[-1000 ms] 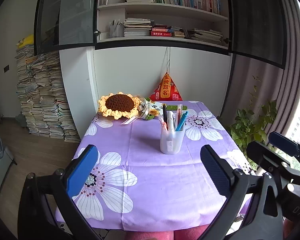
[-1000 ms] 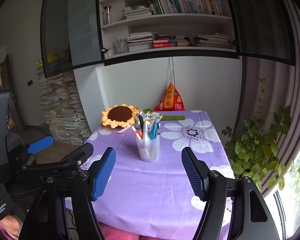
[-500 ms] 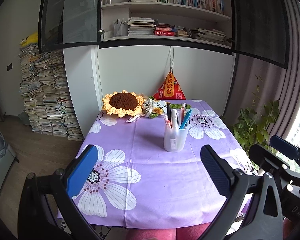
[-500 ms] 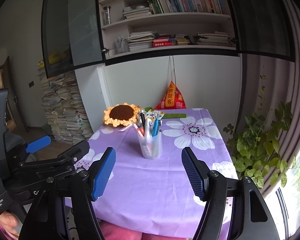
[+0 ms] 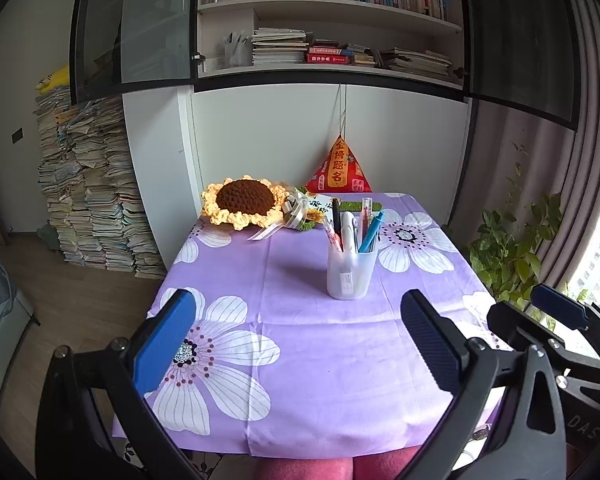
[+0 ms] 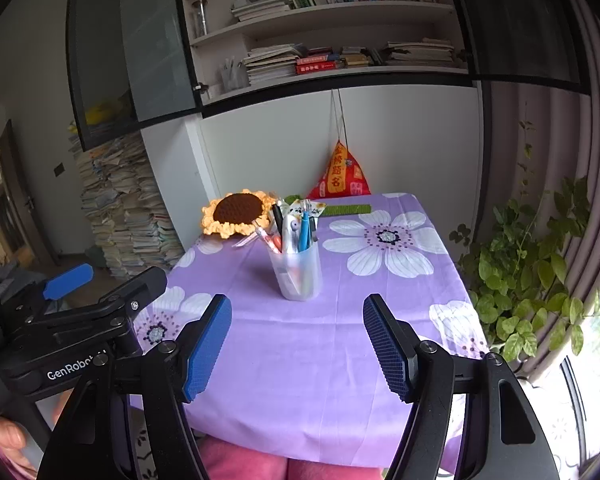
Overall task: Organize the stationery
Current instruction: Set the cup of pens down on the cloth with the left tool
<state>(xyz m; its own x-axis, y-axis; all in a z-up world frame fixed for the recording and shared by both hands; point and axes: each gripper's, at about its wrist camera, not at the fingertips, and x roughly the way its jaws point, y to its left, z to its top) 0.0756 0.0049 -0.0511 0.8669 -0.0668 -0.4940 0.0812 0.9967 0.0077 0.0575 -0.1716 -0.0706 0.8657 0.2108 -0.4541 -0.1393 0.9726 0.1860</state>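
1. purple flowered cloth covers the worktop (image 5: pixel 300 360), which backs onto a white wall under bookshelves.
2. pen cup (image 5: pixel 351 270) stands upright toward the far right part of the worktop, well apart from the near edge; nothing lies loose around it.
3. both claws hover at the near edge, pointing across at the cup: left claw (image 5: pixel 296 340) released and empty, right claw (image 6: pixel 298 344) likewise spread with nothing between its pads.
4. the cup lies straight ahead of the right claw, slightly right of the left; the right looks the more directly lined up.
5. translucent white cup, pens (image 6: pixel 296 232) standing upright and fanned, tips up.
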